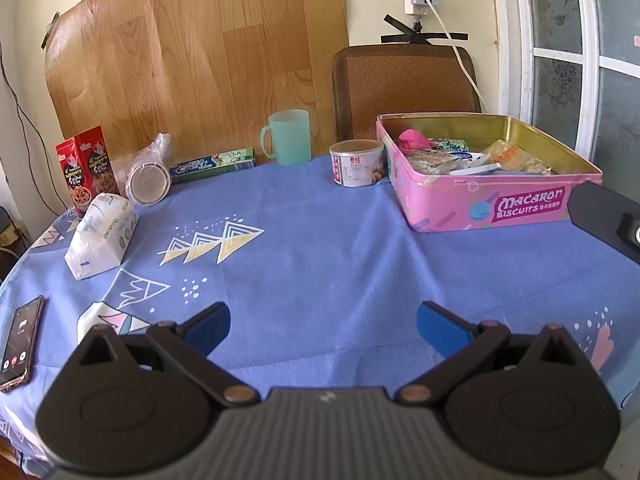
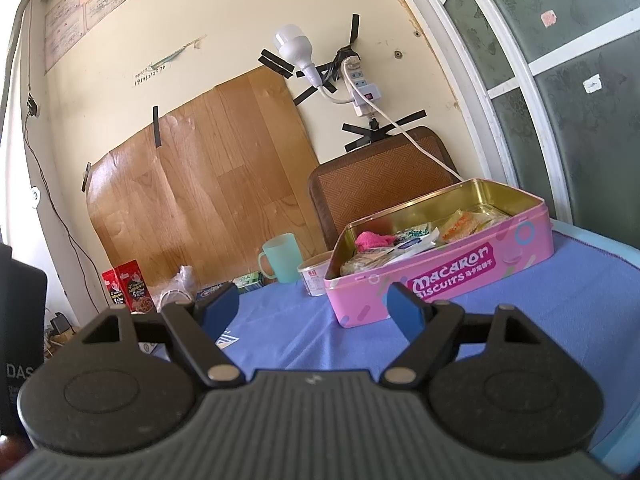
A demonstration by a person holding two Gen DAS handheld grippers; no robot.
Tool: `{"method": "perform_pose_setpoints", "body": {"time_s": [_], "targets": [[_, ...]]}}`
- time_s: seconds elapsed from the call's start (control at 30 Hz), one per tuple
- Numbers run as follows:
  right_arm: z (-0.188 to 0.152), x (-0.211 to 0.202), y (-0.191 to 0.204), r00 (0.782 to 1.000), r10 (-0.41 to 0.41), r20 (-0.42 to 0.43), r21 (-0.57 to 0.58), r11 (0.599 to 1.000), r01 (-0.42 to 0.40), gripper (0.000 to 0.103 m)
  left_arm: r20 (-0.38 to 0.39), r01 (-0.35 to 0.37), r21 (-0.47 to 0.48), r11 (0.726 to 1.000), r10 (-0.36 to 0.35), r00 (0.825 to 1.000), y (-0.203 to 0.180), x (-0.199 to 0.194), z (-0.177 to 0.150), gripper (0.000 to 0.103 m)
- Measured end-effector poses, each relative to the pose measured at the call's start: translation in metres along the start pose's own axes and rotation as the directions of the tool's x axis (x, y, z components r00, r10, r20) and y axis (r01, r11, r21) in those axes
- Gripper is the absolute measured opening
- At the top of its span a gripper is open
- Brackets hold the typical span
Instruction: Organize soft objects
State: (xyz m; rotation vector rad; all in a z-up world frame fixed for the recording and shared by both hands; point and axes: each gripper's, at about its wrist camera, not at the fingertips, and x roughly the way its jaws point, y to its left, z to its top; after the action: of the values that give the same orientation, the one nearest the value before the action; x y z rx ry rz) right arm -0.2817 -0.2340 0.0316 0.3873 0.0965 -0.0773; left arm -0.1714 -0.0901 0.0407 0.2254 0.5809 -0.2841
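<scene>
A pink Macaron Biscuits tin (image 1: 492, 204) stands open at the table's back right, holding a pink fluffy ball (image 1: 414, 140) and several snack packets (image 1: 500, 156). The right wrist view shows the same tin (image 2: 440, 280) with the pink ball (image 2: 372, 240) inside. A white soft tissue pack (image 1: 102, 236) lies at the left. My left gripper (image 1: 322, 326) is open over bare blue cloth, well short of the tin. My right gripper (image 2: 316, 308) is open too, raised in front of the tin with nothing between its fingers.
Along the back stand a red snack box (image 1: 90, 168), a bagged stack of cups (image 1: 150, 176), a toothpaste box (image 1: 212, 164), a green mug (image 1: 288, 138) and a small can (image 1: 356, 162). A phone (image 1: 20, 344) lies front left. A brown chair (image 1: 404, 84) stands behind the table.
</scene>
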Motion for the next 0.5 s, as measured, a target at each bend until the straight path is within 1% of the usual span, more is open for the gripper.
{"method": "perform_pose_setpoints", "body": {"time_s": [0.27,0.5], "targets": [[-0.001,0.001,-0.002,1.000,-0.010,-0.004,-0.010,1.000,0.010,0.083,-0.029,0.007,-0.001,1.000,-0.007,1.000,-0.001,0.007,-0.003,0.103],[-0.001,0.011,-0.006,0.999,-0.039,-0.036,-0.022,0.999,0.038,0.083,-0.085,0.045,-0.016,0.999,-0.046,0.995,-0.002,0.025,-0.007,0.103]]}}
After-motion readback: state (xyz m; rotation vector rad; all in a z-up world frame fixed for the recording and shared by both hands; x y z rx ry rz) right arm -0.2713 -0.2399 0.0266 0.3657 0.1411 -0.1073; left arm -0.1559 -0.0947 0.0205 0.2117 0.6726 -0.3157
